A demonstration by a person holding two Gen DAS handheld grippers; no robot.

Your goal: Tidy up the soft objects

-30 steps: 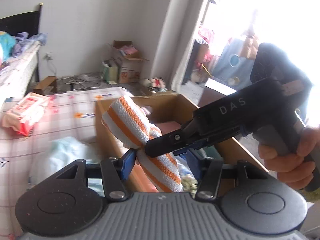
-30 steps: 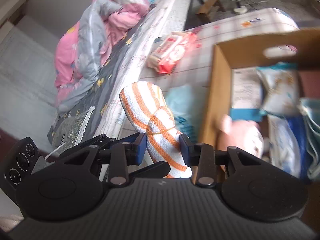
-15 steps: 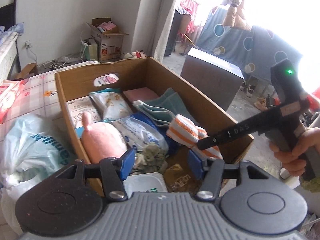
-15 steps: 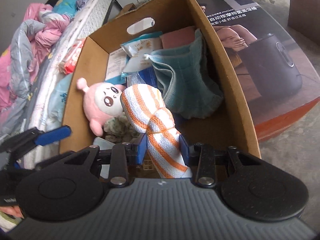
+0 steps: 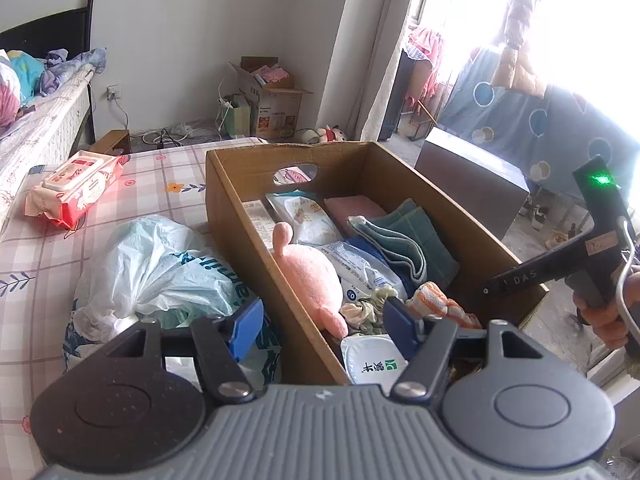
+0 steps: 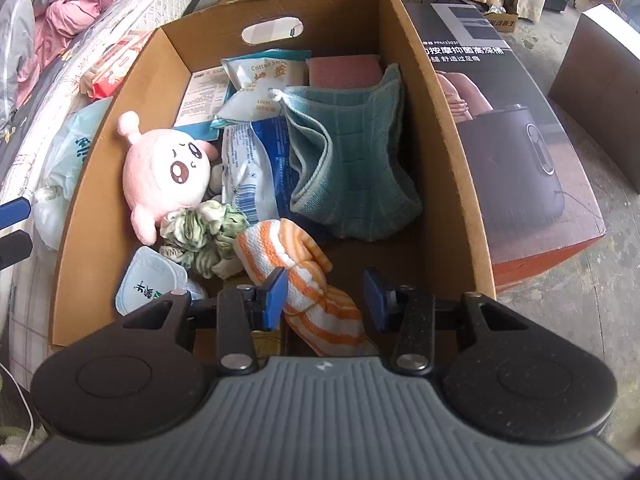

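An orange-and-white striped cloth [image 6: 304,276] lies in the near end of the cardboard box [image 6: 448,152], also seen in the left wrist view [image 5: 440,304]. My right gripper [image 6: 325,294] is open just above it, the cloth loose between the jaws. My left gripper [image 5: 322,322] is open and empty, straddling the box's left wall [image 5: 256,248]. In the box lie a pink plush toy [image 6: 164,172], a teal towel [image 6: 352,160], a green scrunchie [image 6: 204,236] and packets.
A white-and-blue plastic bag [image 5: 152,268] and a red wipes pack [image 5: 74,186] lie on the checked bedsheet left of the box. A printed appliance carton [image 6: 520,152] stands right of the box. The bed [image 6: 48,40] is at the far left.
My right gripper carried the striped cloth from over the bed into the box and opened, leaving it on the box floor. My left gripper let go earlier and now hangs over the box wall.
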